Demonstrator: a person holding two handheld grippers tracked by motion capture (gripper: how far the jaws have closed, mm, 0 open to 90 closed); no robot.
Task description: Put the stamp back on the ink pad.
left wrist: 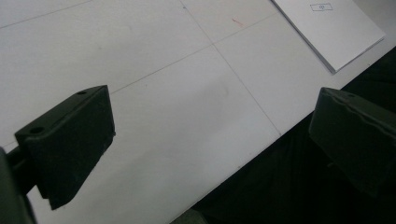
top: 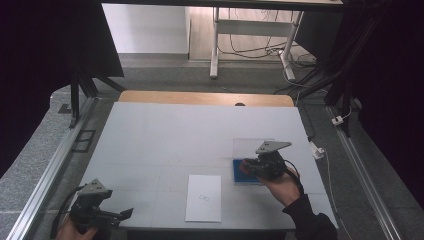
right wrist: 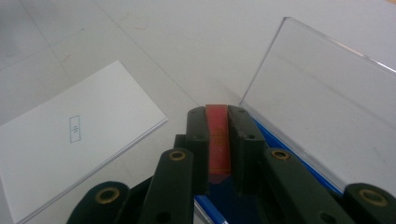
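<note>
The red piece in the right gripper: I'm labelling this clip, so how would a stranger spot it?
Start at the white table, then find the blue box with its clear lid raised at the right. The right gripper grips a thin red piece over it, the one red thing there.

The left gripper (top: pixel 107 214) is hovering low at the near left corner, its jaws standing wide apart and gripping nothing, the left hand (top: pixel 75 231) wrapping its handle from below. The right gripper (top: pixel 250 166) is reaching forward at the right, jaws pressing together, the right hand (top: pixel 282 185) and dark sleeve (top: pixel 310 220) angling in behind it.
</note>
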